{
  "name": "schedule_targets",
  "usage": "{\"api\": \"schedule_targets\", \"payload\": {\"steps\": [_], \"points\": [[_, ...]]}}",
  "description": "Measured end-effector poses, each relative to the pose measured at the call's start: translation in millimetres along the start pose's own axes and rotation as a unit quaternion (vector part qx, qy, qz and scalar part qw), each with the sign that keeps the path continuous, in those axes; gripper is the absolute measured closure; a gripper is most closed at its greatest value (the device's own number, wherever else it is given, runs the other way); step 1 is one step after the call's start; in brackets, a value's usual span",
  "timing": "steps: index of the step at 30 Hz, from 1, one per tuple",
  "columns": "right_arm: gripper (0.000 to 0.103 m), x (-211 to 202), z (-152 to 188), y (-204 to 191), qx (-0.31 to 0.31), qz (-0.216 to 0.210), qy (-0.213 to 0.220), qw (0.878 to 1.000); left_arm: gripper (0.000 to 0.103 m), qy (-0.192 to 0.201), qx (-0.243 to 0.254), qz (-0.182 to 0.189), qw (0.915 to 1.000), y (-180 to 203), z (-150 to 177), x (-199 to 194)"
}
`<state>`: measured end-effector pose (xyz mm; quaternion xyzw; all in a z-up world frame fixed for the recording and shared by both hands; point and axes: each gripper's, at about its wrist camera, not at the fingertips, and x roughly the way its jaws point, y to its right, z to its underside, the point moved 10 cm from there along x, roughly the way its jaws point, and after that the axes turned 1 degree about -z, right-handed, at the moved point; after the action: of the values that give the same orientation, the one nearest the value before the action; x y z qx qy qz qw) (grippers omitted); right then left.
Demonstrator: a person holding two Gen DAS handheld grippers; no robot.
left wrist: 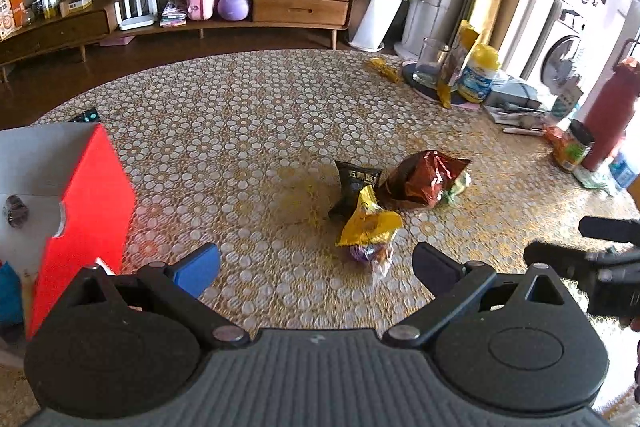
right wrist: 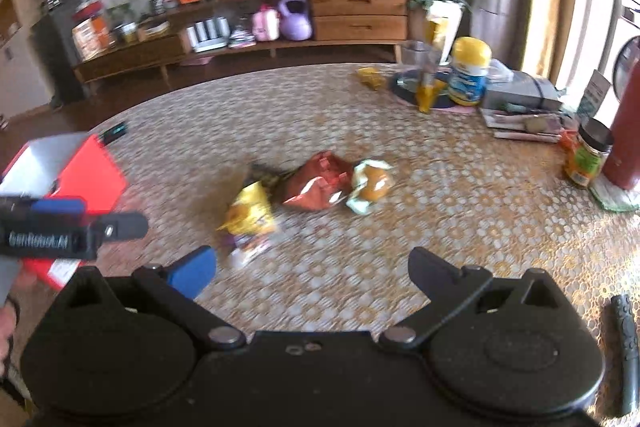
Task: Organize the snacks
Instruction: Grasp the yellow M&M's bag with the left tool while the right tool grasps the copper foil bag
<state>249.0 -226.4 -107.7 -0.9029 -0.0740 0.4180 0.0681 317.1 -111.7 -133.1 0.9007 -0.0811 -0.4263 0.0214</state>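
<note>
Since four snack packets sit loose mid-worktop (left wrist: 240, 115) and the open red cardboard box with pale inside (left wrist: 86, 183) shows only one small dark item as far as visible, task looks barely started; nearly all sorting left. Cluster: yellow crinkly foil packet (left wrist: 370, 223) nearest, black foil packet with white lettering (left wrist: 354, 185) touching behind it, red-brown foil bag (left wrist: 424, 179) beside, and a pale green-and-orange wrapped packet (right wrist: 370, 185) on its far side. Left hand-held gripper (left wrist: 316, 263) spread wide, empty, yellow packet just ahead between its finger line; box off to its left. Right hand-held gripper (right wrist: 312, 267) also wide, empty, cluster ahead, slightly left.
</note>
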Motion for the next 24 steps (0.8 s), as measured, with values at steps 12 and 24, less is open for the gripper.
{"api": "schedule_targets", "payload": {"steps": [12,24], "points": [[0.006,75,-30,30,0.125,-0.004,-0.027,0.992,0.001,-0.013,0.021,-0.011,0.9996,27,-5,64],[0.023,126,-34,25,0.219,-0.025,-0.065,0.973,0.009,-0.012,0.05,-0.006,0.9987,44,-8,96]]}}
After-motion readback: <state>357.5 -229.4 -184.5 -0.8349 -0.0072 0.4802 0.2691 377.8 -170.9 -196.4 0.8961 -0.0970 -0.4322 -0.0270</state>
